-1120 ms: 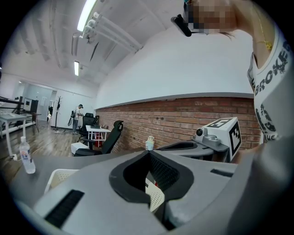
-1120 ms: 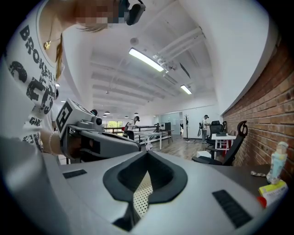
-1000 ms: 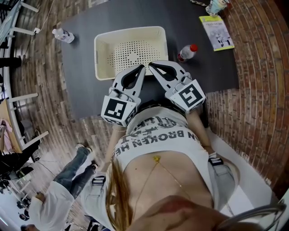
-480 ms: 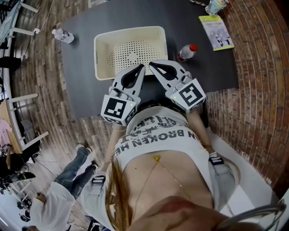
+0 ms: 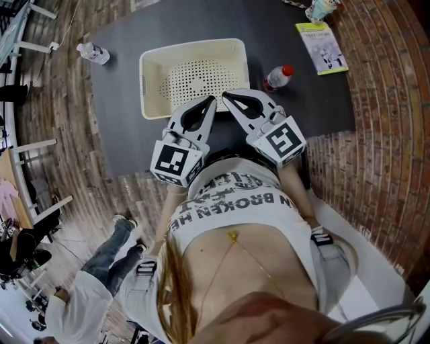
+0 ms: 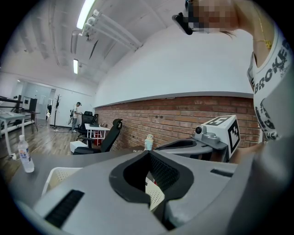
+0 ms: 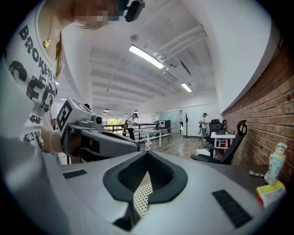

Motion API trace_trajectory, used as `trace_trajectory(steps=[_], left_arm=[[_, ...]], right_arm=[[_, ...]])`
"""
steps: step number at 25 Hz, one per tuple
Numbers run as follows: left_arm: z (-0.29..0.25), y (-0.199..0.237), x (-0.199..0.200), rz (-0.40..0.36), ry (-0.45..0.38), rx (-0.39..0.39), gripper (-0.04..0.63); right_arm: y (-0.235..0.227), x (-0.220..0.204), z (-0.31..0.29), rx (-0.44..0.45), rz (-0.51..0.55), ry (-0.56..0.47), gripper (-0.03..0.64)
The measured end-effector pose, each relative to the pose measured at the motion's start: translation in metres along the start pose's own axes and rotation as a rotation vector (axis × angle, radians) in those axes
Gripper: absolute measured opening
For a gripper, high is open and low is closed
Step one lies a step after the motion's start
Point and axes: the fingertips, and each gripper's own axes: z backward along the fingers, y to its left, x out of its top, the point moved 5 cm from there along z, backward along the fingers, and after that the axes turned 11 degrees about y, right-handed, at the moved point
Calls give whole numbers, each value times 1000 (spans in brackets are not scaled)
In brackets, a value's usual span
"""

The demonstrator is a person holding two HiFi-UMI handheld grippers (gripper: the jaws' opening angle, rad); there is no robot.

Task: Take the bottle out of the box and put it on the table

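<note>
Fingers of left gripper and right gripper are pressed together, empty, and parked at the desk's near edge, seemingly because the red-capped bottle is already set outside the box, by its right wall.

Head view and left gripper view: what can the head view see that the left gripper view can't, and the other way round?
Only the head view shows the green booklet at the far right and the marker cube on the left gripper. Only the left gripper view shows the brick wall, a black office chair and the ceiling lights. Both show the clear water bottle, the cream box and the right gripper.
</note>
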Motion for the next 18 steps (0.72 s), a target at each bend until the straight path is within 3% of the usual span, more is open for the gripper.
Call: trace_trajectory(steps=[18], left_arm=[[-3,1,-3,3,12,-4,0]], right_arm=[[-2,-3,-1,3,2,14,8]])
